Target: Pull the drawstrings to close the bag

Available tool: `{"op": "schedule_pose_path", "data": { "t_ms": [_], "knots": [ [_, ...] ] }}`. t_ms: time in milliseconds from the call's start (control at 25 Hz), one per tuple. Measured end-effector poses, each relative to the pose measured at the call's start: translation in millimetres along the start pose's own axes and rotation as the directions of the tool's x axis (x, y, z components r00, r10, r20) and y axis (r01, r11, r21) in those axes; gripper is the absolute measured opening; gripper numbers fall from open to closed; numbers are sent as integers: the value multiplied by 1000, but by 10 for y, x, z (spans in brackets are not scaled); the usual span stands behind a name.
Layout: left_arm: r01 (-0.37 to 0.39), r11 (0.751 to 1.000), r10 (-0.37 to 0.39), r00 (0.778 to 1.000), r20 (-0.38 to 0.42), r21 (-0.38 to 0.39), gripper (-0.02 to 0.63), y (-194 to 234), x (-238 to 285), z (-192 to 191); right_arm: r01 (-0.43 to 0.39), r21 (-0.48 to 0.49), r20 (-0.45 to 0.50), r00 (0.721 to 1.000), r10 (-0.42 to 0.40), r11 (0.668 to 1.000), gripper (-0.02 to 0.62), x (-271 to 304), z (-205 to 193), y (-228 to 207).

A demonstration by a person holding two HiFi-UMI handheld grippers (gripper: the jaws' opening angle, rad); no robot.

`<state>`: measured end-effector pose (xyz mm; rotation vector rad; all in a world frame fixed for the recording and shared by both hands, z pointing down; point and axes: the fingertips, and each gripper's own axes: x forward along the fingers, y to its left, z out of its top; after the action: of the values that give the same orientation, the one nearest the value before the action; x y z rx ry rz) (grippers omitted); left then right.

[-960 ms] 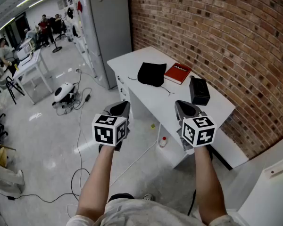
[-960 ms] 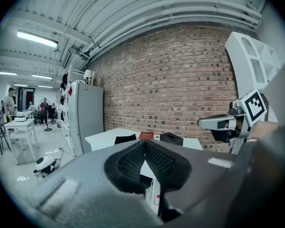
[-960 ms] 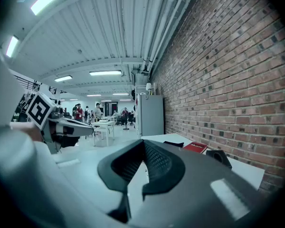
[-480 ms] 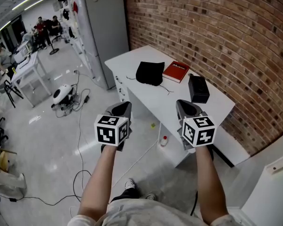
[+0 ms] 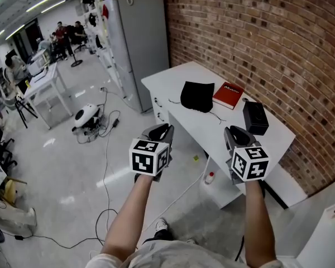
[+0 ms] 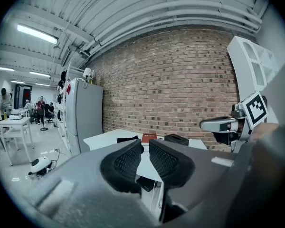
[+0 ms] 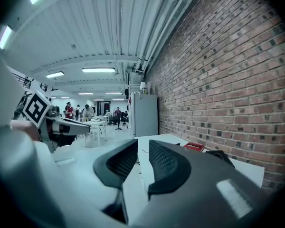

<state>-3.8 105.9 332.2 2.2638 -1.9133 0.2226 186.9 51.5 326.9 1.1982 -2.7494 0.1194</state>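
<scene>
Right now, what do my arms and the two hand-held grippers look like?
Both the left hand-held gripper and the right hand-held gripper are grey shells tapering to black, mesh-textured pads. Each carries a white cube with black square markers. The forearms are bare; a light top shows. Both jaws have just been opening, nothing between them.

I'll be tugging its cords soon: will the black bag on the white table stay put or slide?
The black bag lies slumped and flat, so it is probably floppy cloth that bunches when pulled. It looks light, and the white table looks smooth, so a one-sided tug may well drag it. Lying flat, it should not roll or tip.
</scene>
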Motion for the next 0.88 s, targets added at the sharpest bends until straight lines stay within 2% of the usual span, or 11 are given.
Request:
{"op": "schedule_pose_path", "data": {
  "t_ms": [440, 880],
  "knots": [
    [56, 998, -56, 998, -2, -8, 110, 871, 417, 73, 66, 15, -17, 998, -66, 998, 128, 800, 63, 221],
    [138, 990, -138, 990, 0, -22, 191, 1410, 783, 79, 161, 37, -37, 986, -160, 986, 202, 1267, 66, 337]
  ]
}}
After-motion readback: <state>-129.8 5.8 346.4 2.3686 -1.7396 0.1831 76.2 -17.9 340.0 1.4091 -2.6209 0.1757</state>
